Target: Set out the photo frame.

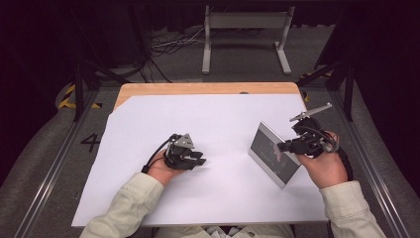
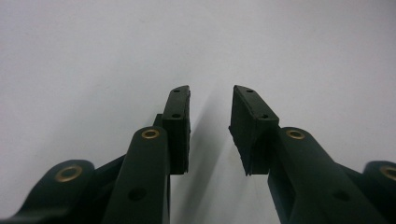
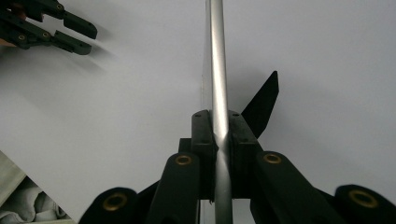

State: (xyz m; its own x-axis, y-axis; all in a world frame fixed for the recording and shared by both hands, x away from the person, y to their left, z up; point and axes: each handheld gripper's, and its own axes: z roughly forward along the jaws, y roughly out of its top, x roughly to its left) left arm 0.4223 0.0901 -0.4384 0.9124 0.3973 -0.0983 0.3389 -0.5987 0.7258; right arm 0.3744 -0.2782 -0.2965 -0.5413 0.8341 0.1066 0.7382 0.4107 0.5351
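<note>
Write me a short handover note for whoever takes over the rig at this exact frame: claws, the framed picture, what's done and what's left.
Right claw: shut on the silver edge of the picture frame, which it holds upright on the white sheet at the right side of the table.
Left claw: open, nothing between its jaws, low over the white sheet left of centre, apart from the frame.
Done: frame gripped and stood up; a black back stand sticks out behind it.
Left: probably setting the frame to rest on that stand and letting go; whether it would stand by itself yet cannot be told.
</note>
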